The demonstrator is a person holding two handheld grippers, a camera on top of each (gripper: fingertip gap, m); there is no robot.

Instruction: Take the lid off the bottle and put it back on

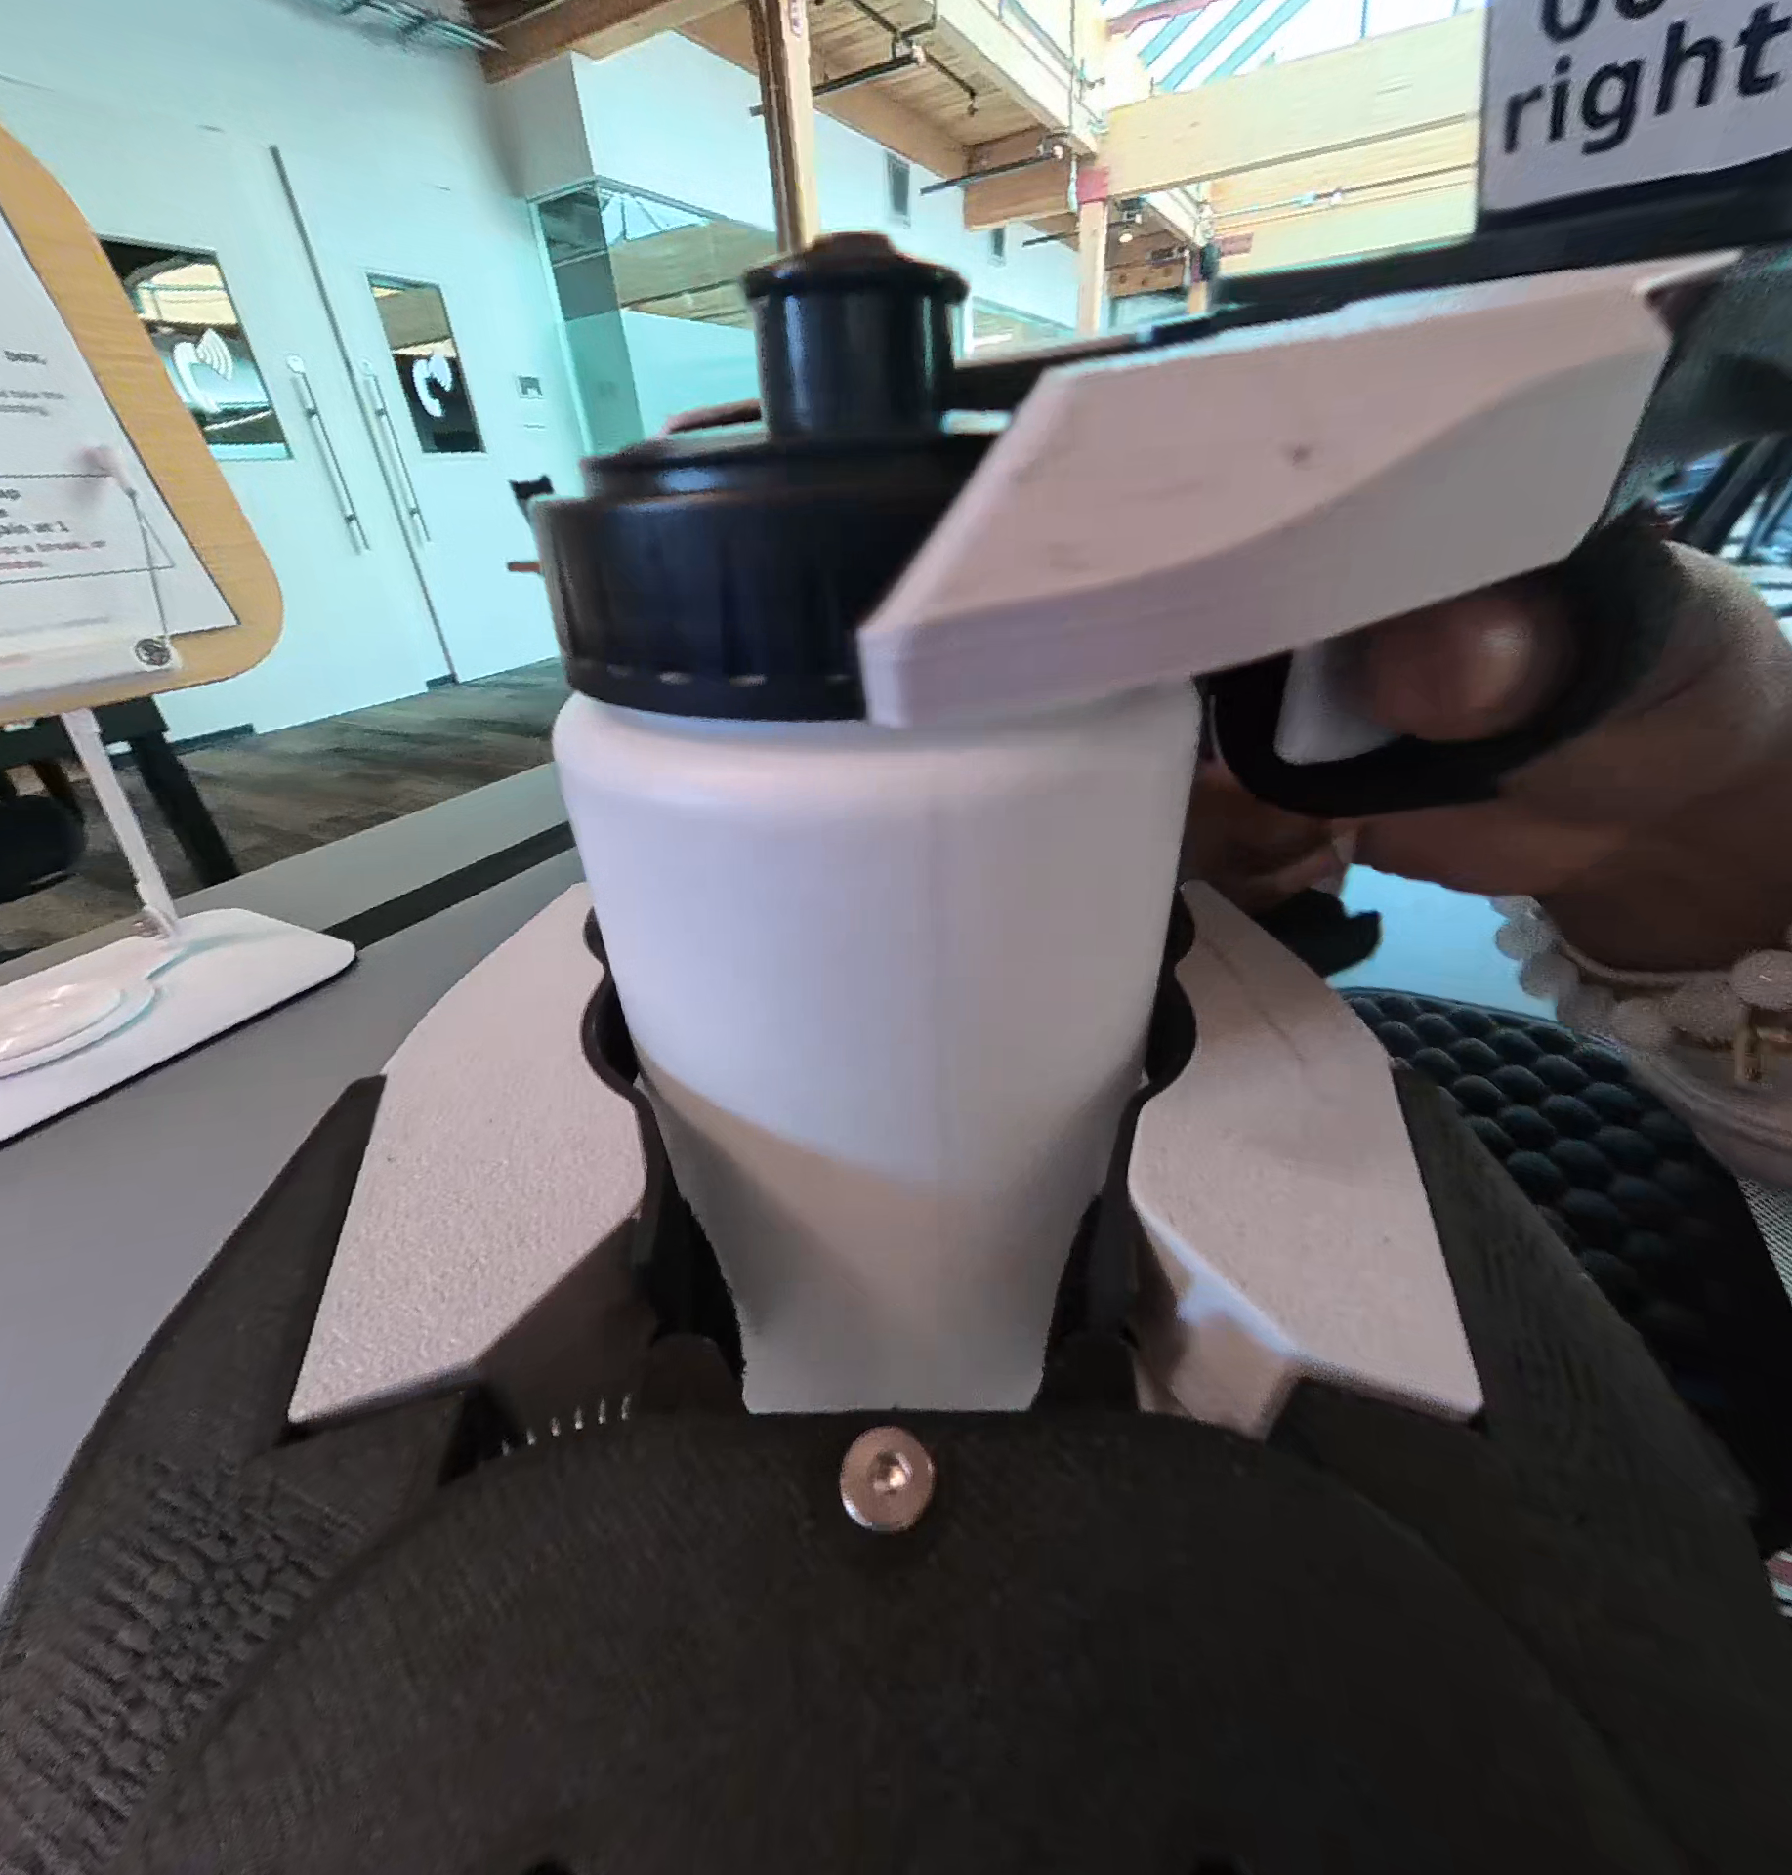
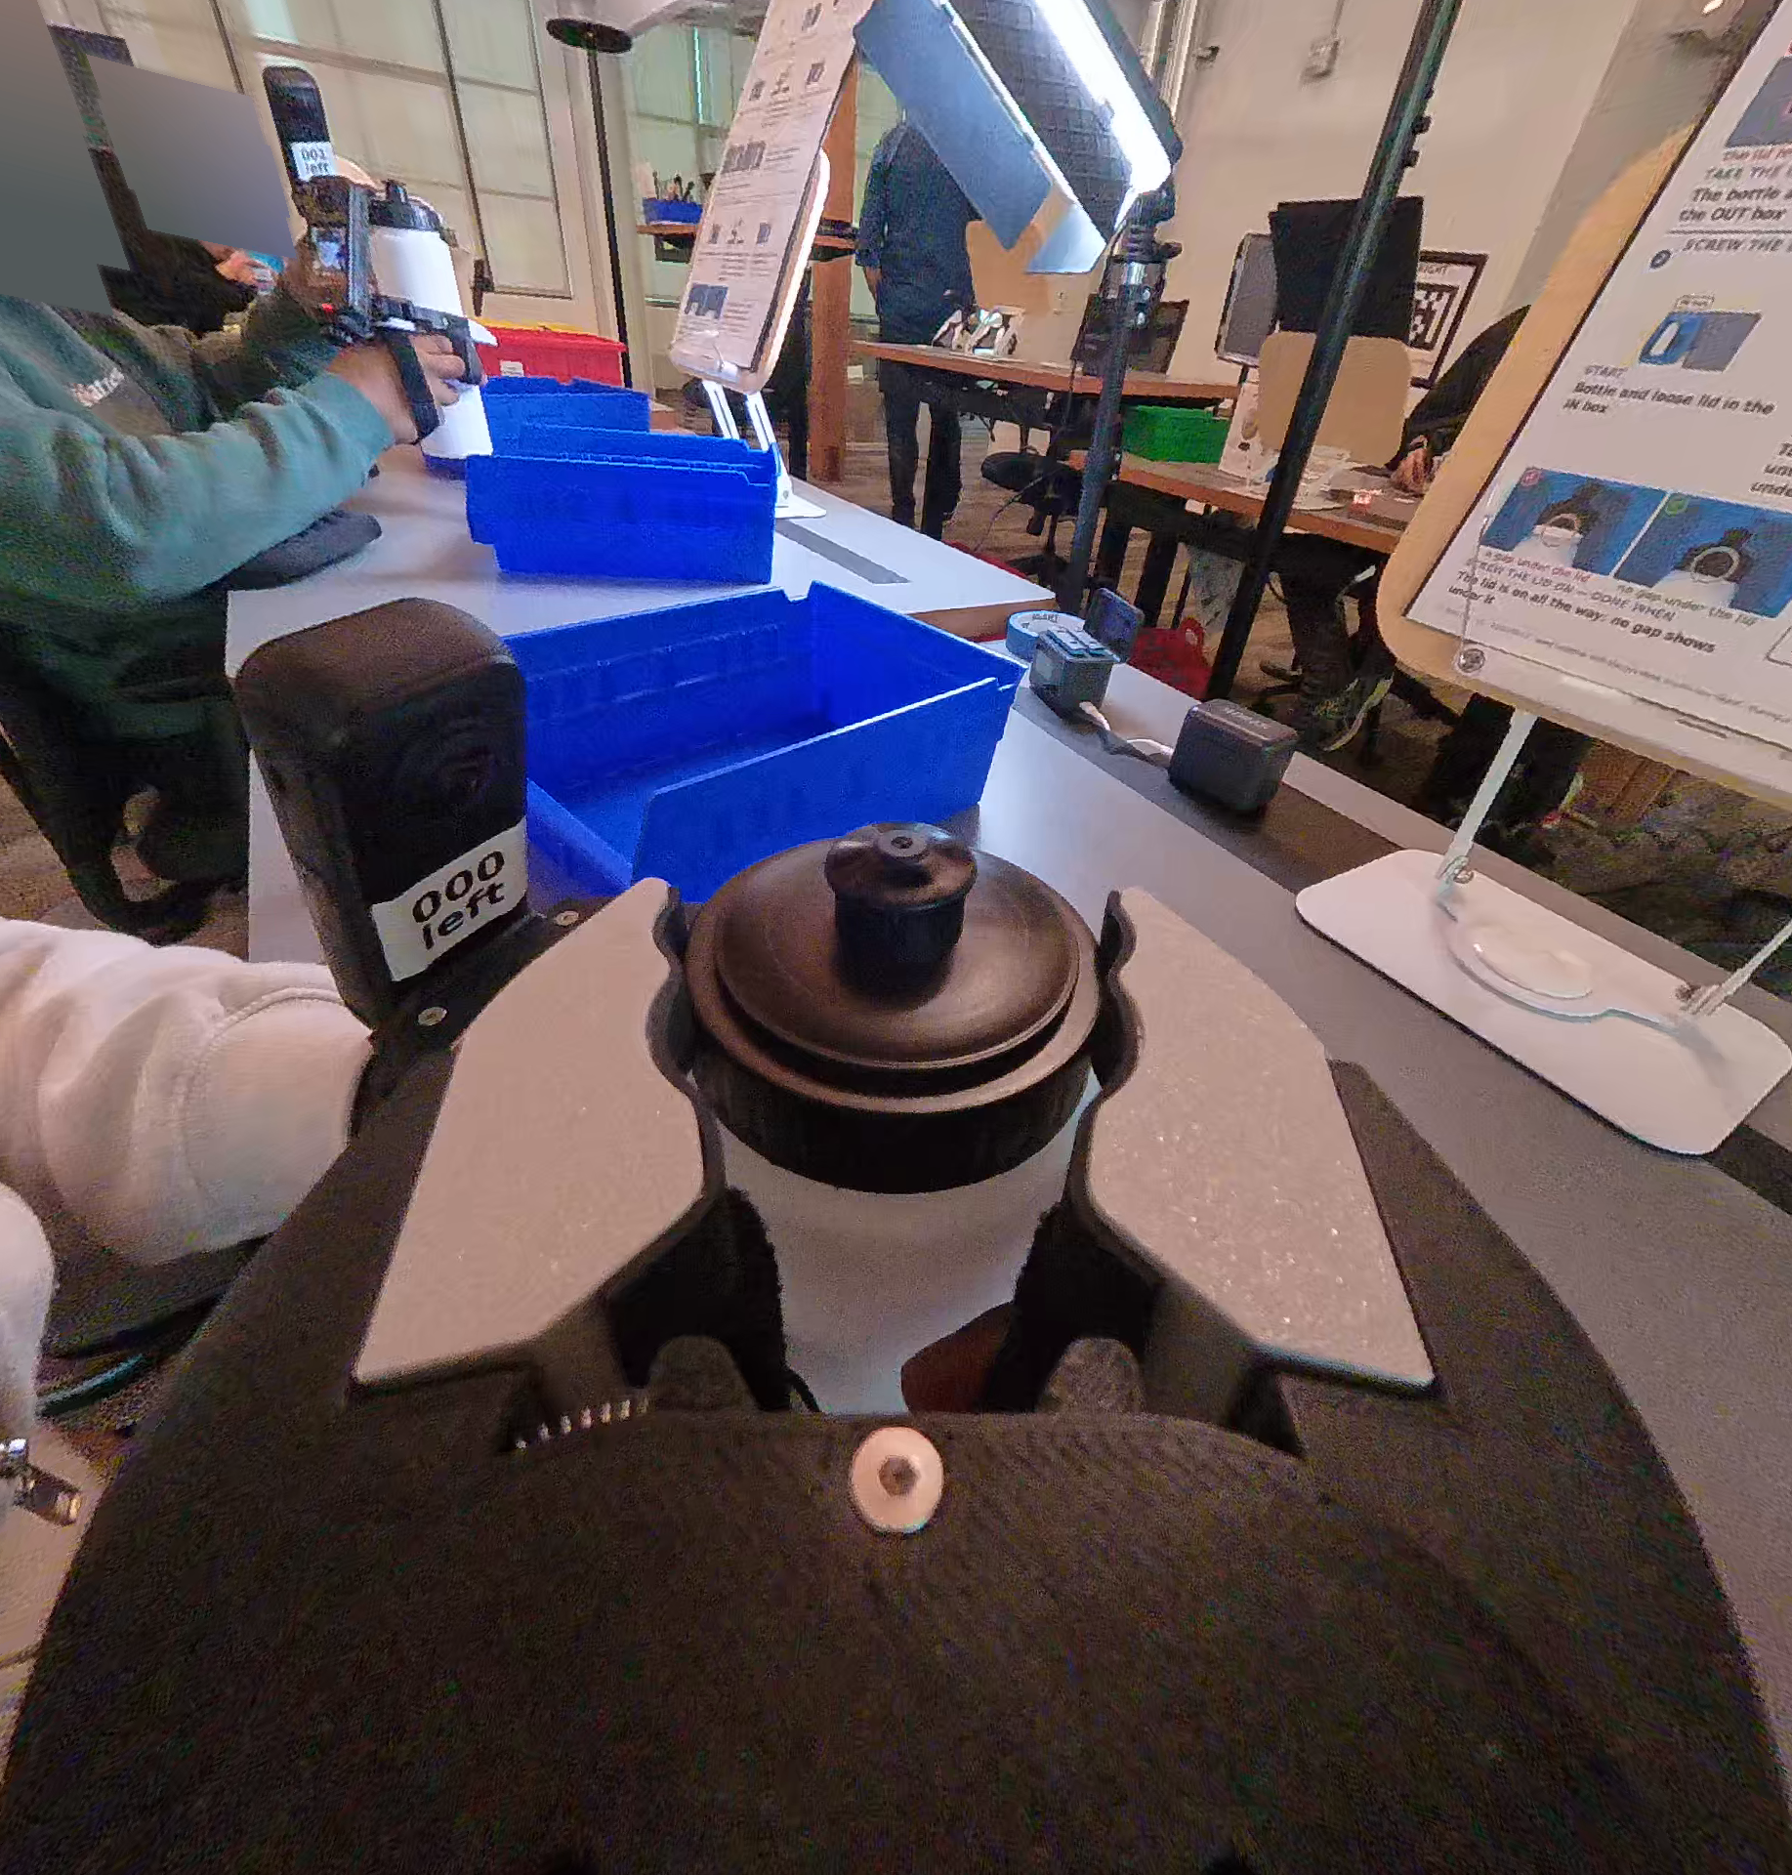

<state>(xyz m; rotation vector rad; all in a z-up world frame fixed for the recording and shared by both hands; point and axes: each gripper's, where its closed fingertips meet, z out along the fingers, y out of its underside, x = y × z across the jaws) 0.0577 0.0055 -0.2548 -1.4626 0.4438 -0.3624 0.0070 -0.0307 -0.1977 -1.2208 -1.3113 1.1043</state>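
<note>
Above the grey counter (image 2: 1125,812) we hold the white bottle (image 1: 871,913) upright — our left hand-held gripper (image 1: 886,1025) clenched around its body, our right hand-held gripper (image 2: 897,1004) clasping the black lid (image 2: 891,1025) directly above, on the bottle's long axis, still seated.

L claw (image 1: 886,1025) & R claw (image 2: 897,1025) both clamped.

Data-collection lab: shared tables (image 2: 1125,812), blue bins (image 2: 770,731), instruction boards (image 2: 1632,426), studio light (image 2: 1054,112).
</note>
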